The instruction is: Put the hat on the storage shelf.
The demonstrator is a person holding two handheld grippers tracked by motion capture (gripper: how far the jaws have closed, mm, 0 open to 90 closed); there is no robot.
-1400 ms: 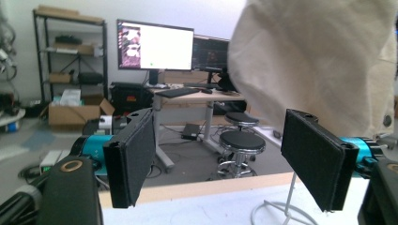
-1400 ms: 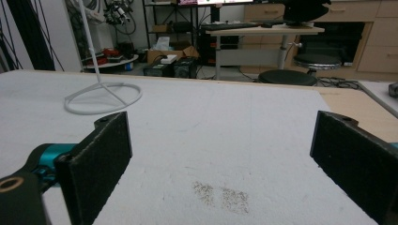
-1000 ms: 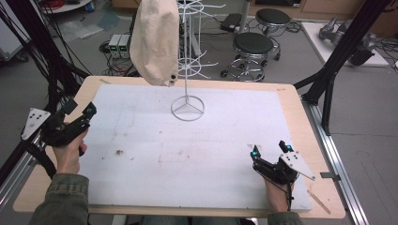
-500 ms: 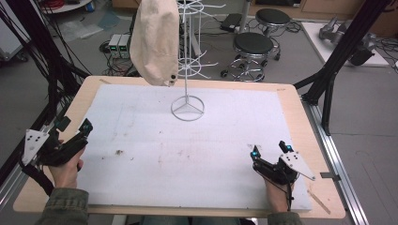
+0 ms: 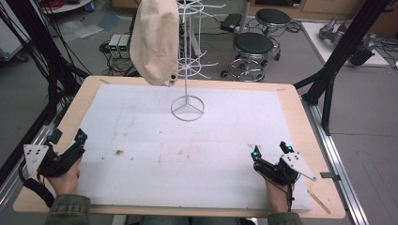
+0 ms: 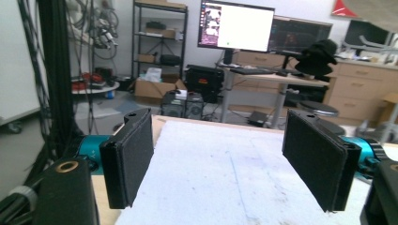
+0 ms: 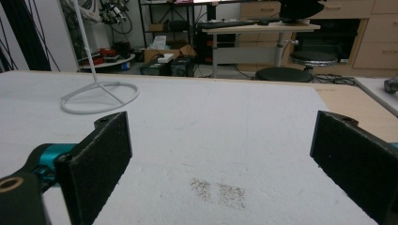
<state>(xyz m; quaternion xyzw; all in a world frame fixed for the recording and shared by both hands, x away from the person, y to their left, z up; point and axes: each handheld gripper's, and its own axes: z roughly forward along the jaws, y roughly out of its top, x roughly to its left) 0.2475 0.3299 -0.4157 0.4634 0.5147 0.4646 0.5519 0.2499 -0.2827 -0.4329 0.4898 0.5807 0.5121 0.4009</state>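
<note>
A white wire rack (image 5: 187,108) stands on its ring base at the back middle of the white mat (image 5: 187,154); the same ring base (image 7: 99,97) lies far ahead on the left in the right gripper view. A beige cloth bag (image 5: 155,40) hangs from the rack's left side, above the table's far edge. My left gripper (image 5: 69,137) rests at the near left edge of the mat, open and empty, its pads (image 6: 129,164) wide apart. My right gripper (image 5: 270,150) sits at the near right, also open and empty (image 7: 225,159).
Small brown stains (image 5: 117,152) mark the mat, one patch (image 7: 218,191) just ahead of the right gripper. The wooden table rim (image 5: 300,117) frames the mat. Black frame posts (image 5: 331,61) stand at both sides. Stools (image 5: 253,44) and a desk with a monitor (image 6: 236,26) lie beyond.
My left gripper has pulled back along the left edge toward the person and settled lower. The right gripper, rack and bag have stayed put.
</note>
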